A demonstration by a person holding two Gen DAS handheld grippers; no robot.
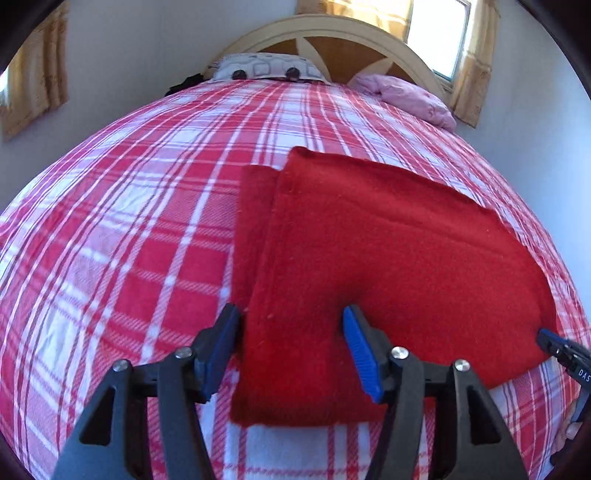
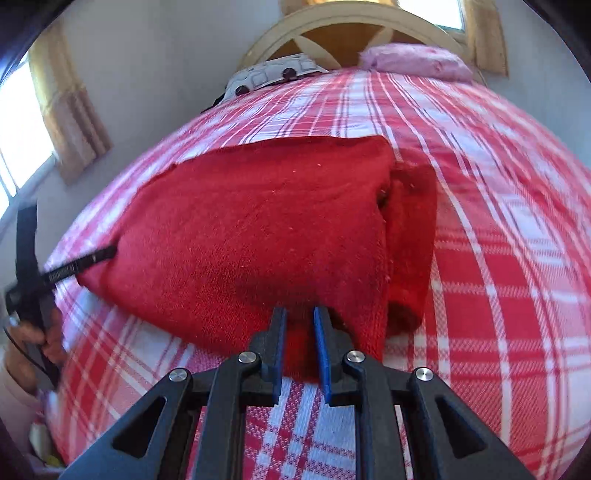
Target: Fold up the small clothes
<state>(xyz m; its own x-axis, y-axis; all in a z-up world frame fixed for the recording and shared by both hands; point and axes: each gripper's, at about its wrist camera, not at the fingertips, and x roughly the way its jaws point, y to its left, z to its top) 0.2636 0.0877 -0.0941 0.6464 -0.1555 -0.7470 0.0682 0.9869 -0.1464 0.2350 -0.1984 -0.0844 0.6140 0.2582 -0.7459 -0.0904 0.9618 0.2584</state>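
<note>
A red knitted garment lies folded on the plaid bed, a narrower layer showing along its left side. My left gripper is open, its blue fingers straddling the garment's near left part. My right gripper has its jaws close together, pinching the near edge of the red garment. The right gripper's tip also shows at the garment's right edge in the left wrist view. The left gripper shows at the garment's left corner in the right wrist view.
The bed has a red and white plaid cover. A patterned pillow and a pink cloth lie by the wooden headboard. Curtained windows are behind it.
</note>
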